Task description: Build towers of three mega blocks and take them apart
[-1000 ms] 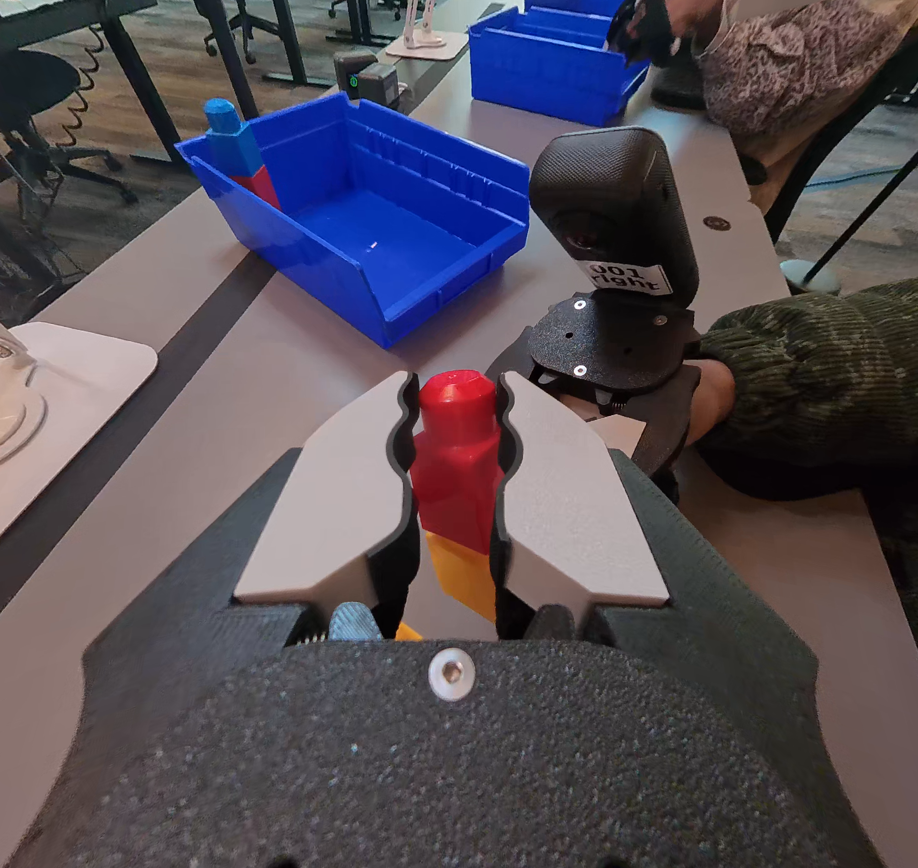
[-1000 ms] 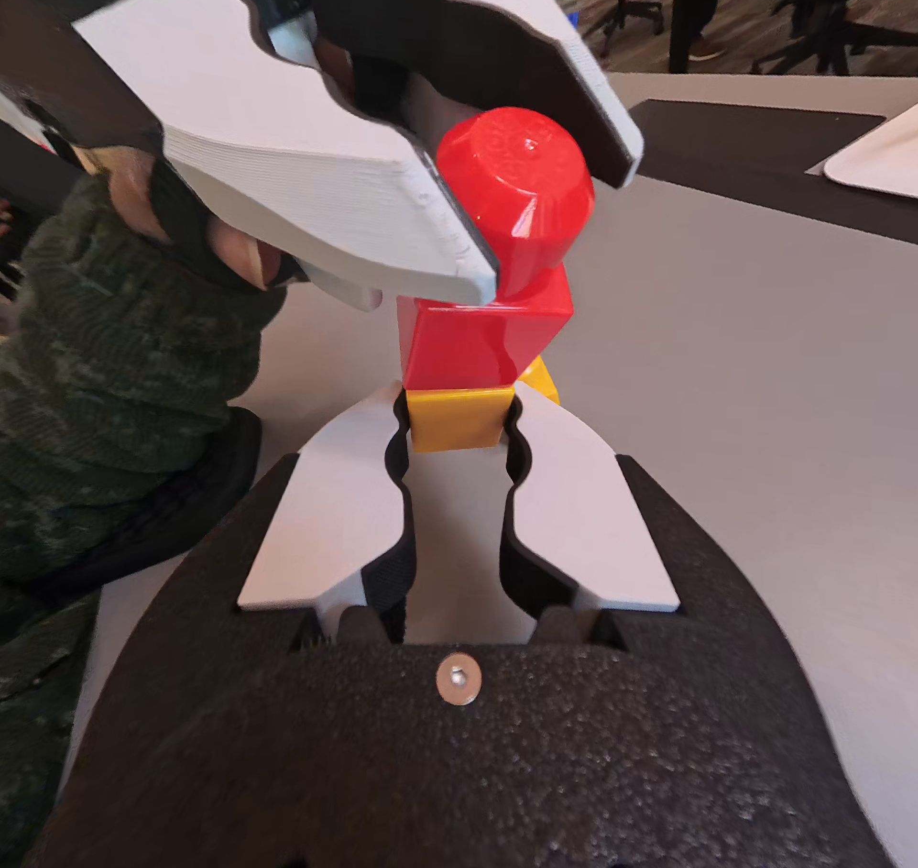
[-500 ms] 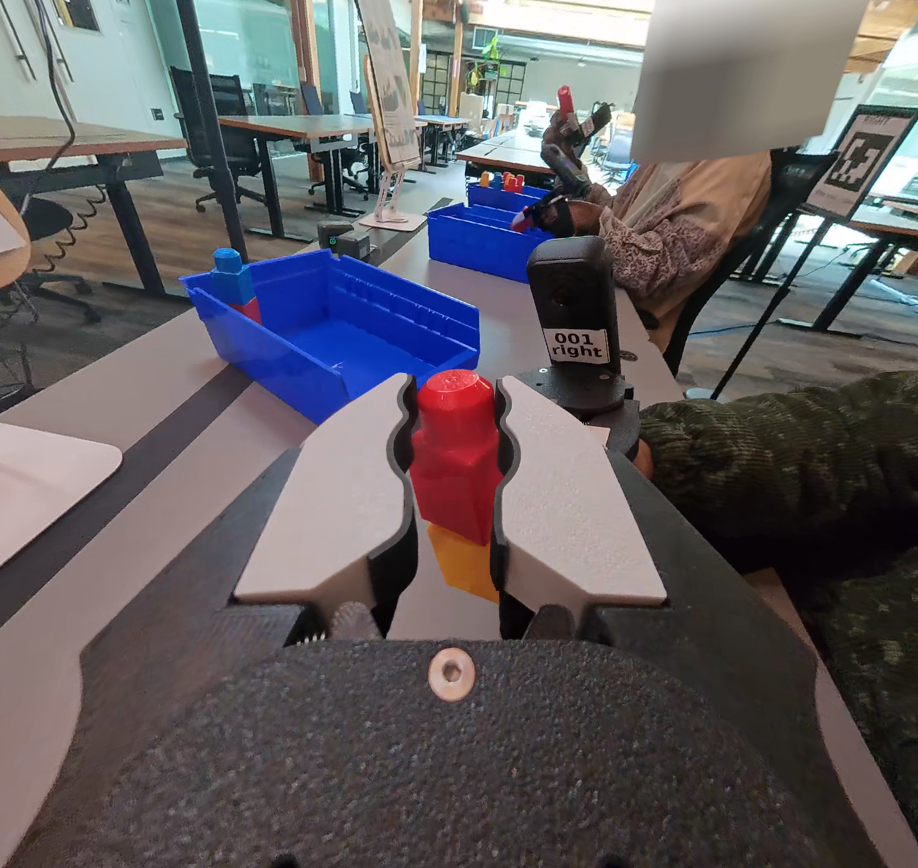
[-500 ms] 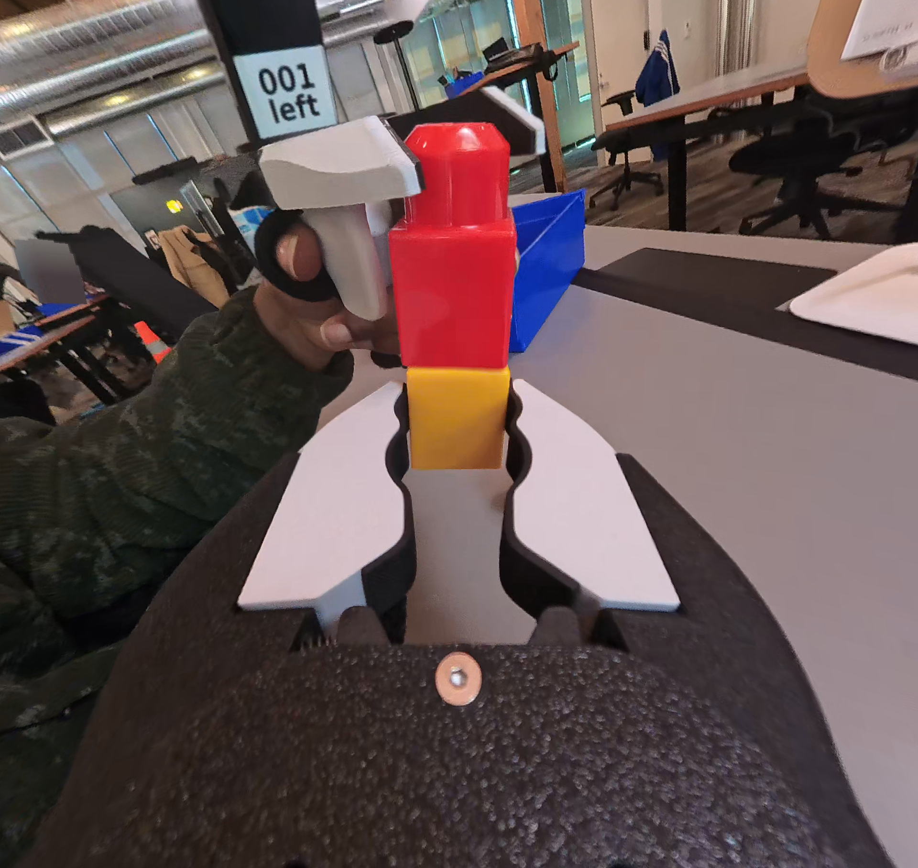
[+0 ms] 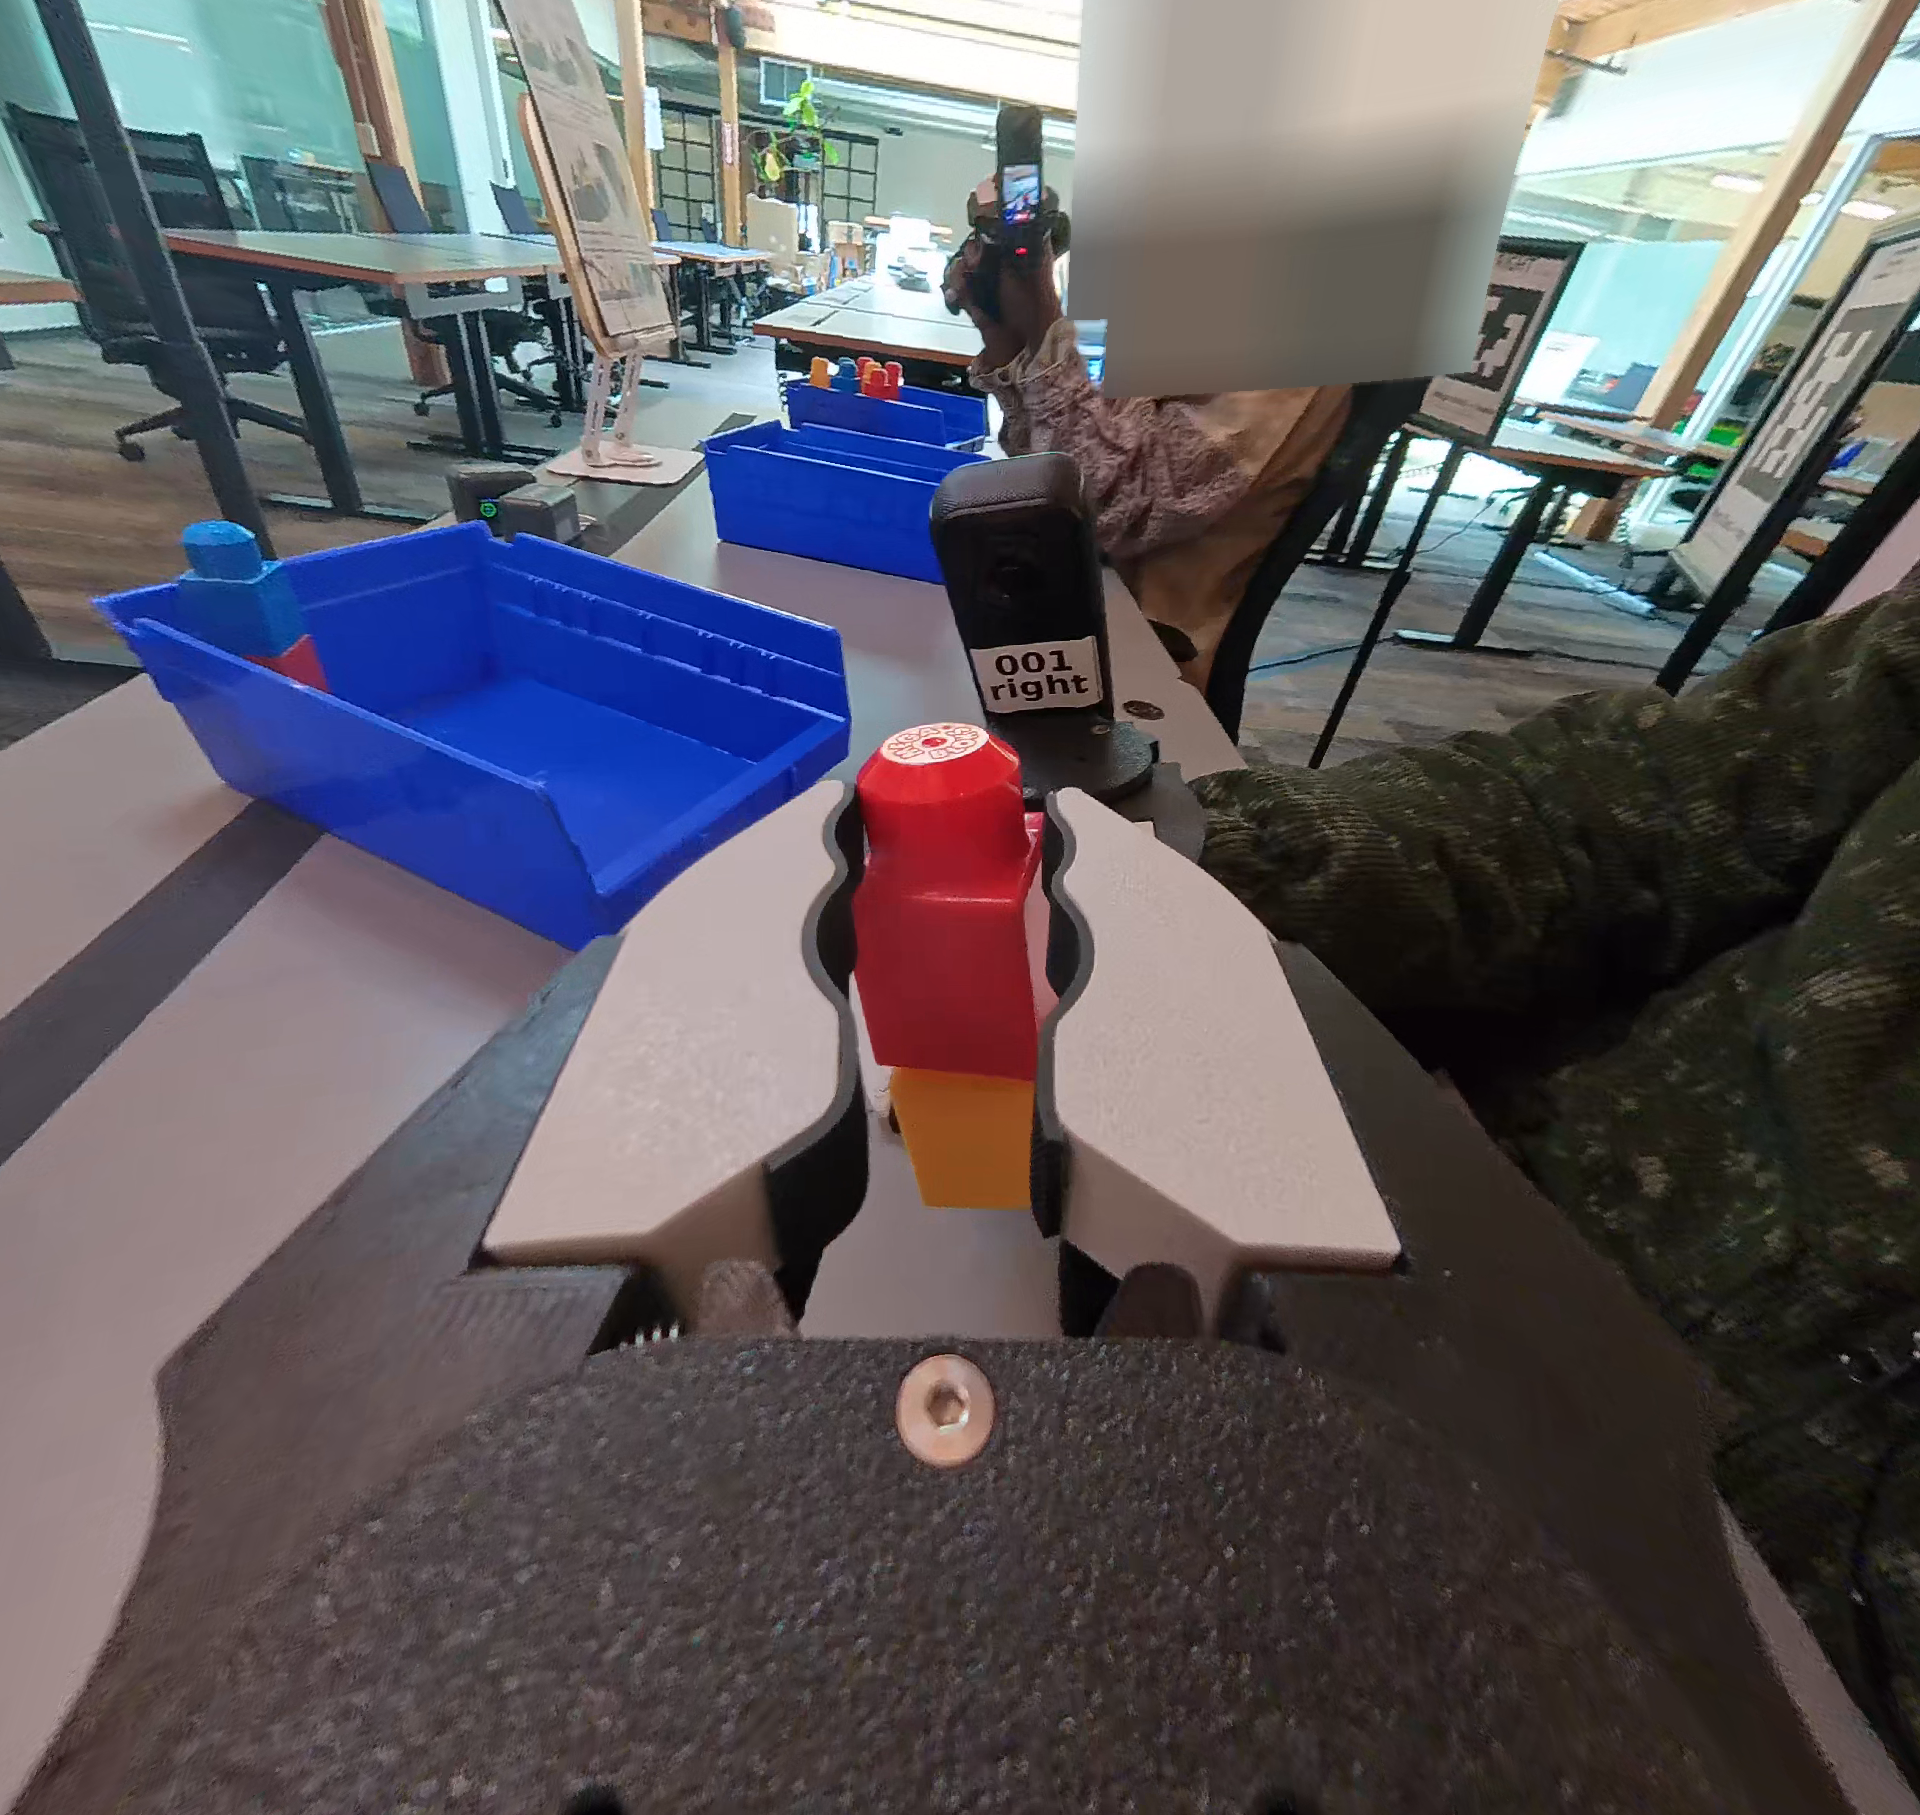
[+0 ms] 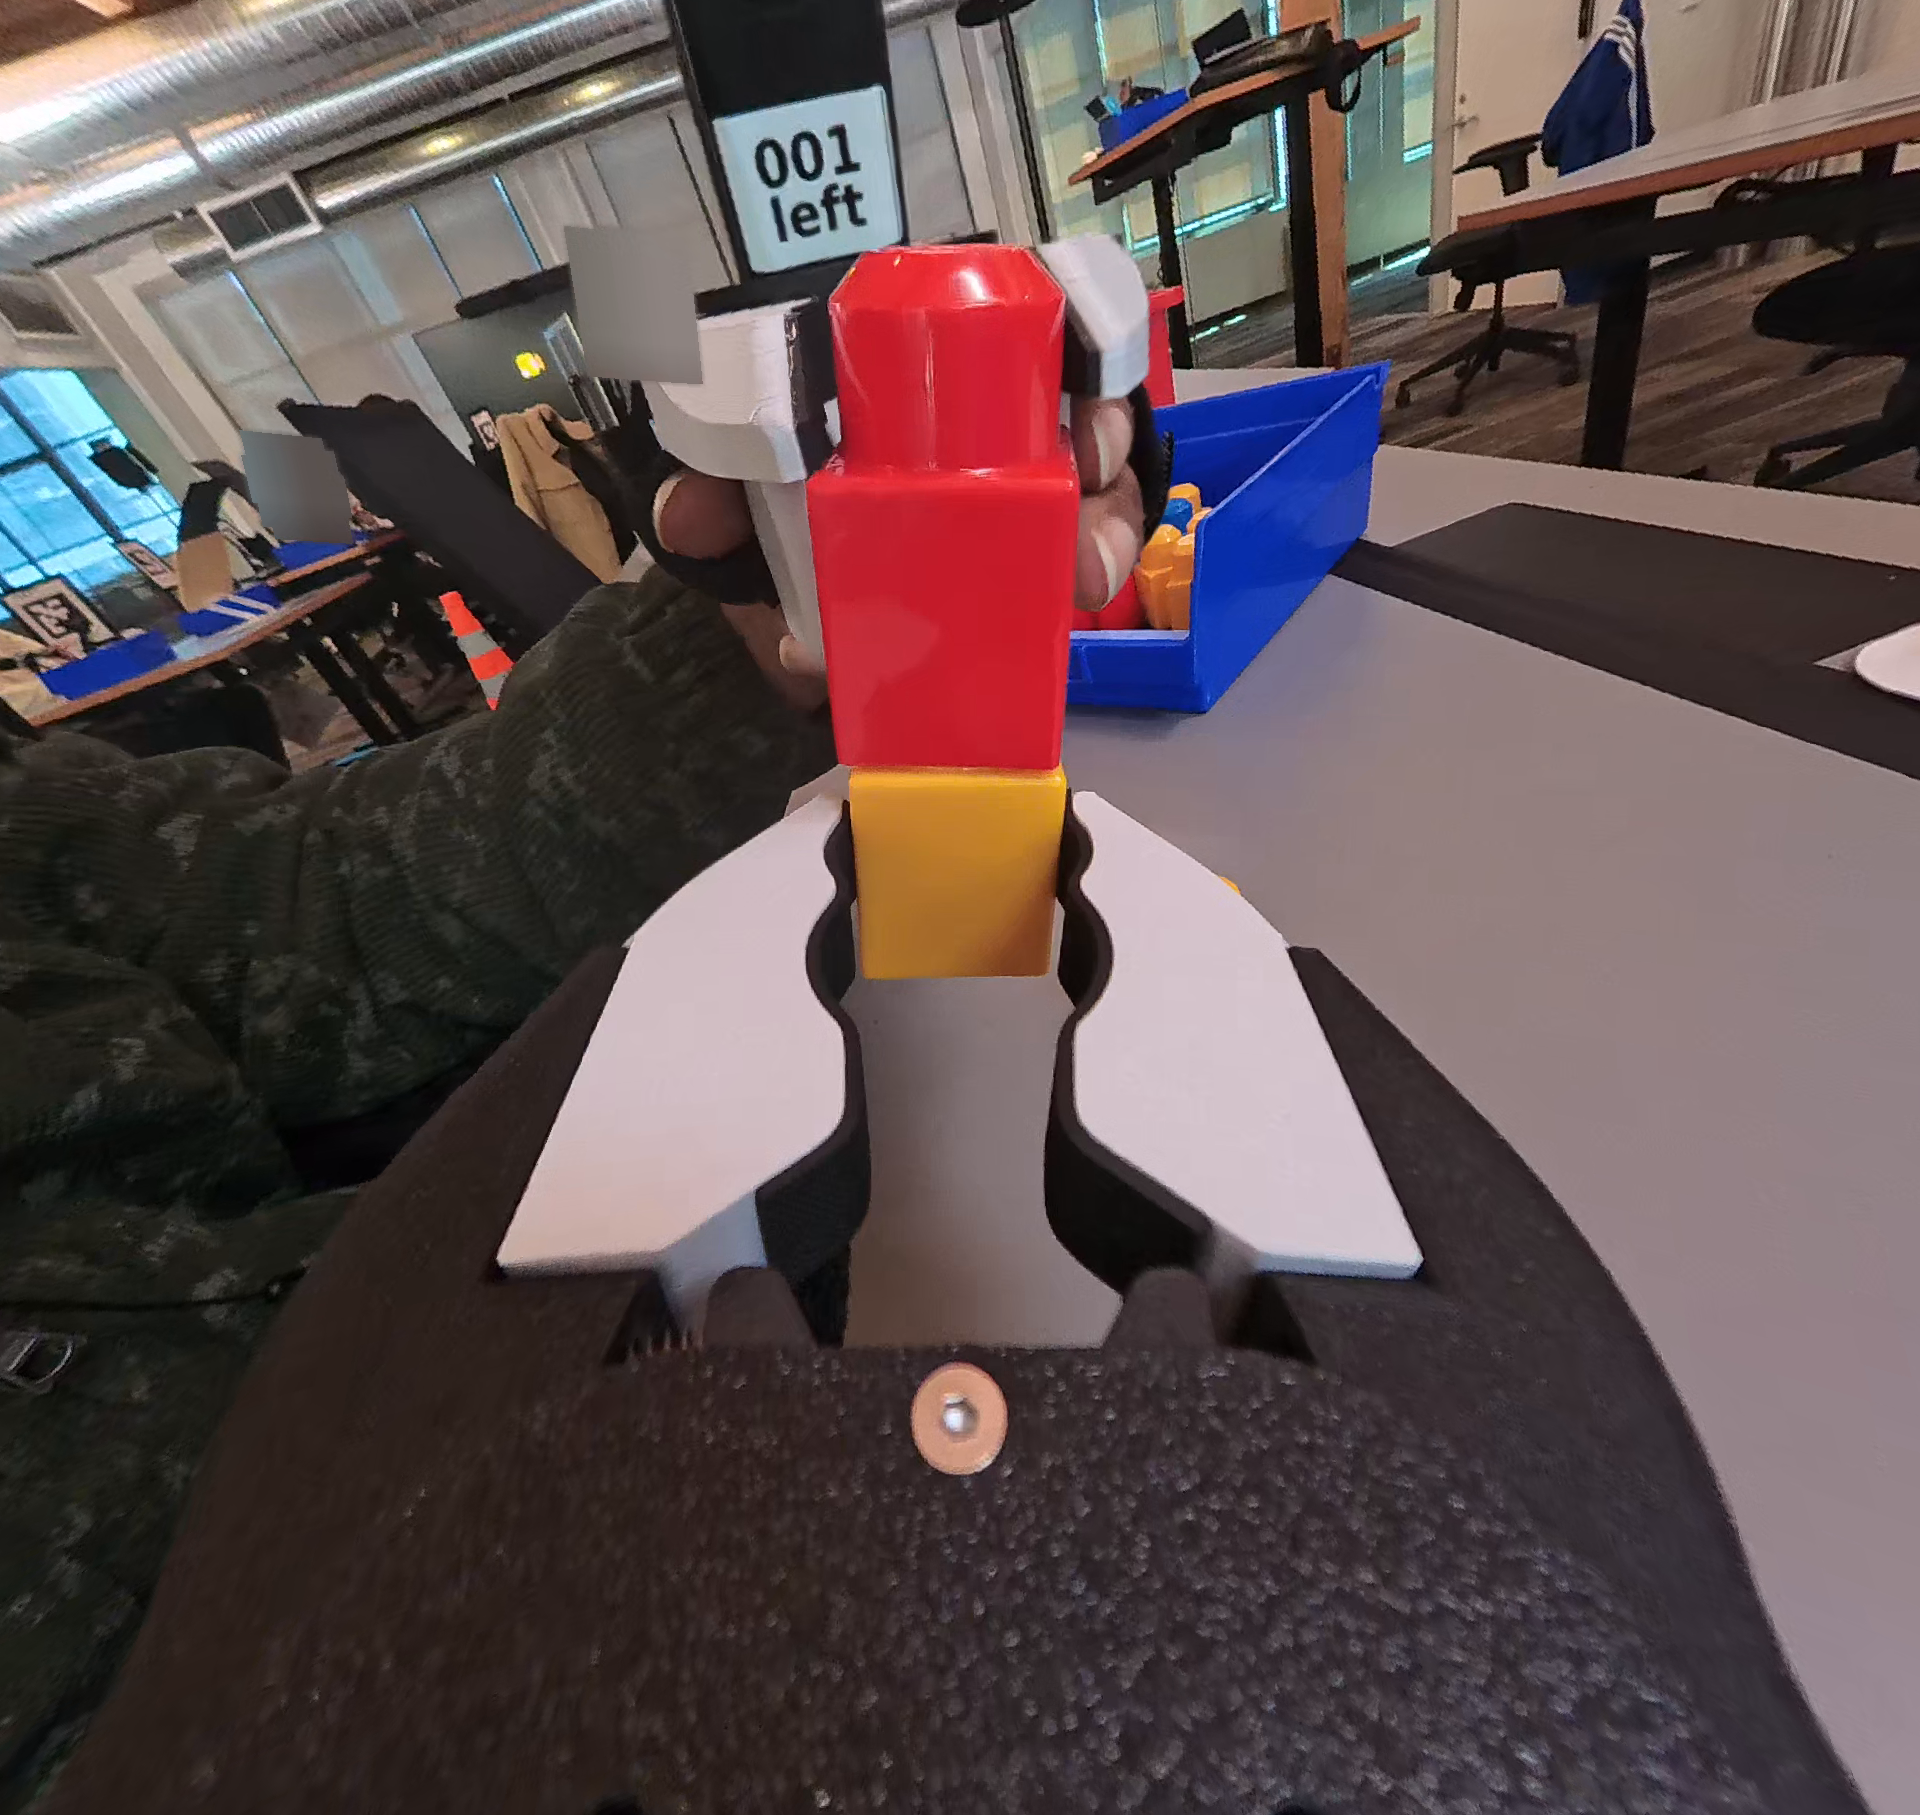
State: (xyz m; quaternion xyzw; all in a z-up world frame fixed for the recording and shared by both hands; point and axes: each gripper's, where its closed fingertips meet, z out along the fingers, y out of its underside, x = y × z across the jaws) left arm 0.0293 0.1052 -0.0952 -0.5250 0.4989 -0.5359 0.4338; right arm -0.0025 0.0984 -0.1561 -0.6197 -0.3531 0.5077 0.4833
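While stacked on yellow block (image 6: 954, 872) | red block (image 5: 945, 934) clamped in left gripper (image 5: 948, 830) | right gripper (image 6: 956, 830) clamps yellow

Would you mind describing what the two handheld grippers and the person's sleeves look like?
Each gripper, left and right, has a rough black body with a silver screw, and two pale grey fingers with wavy black inner pads. A black upright camera with a white label tops each. Both sleeves are dark green mottled corduroy.
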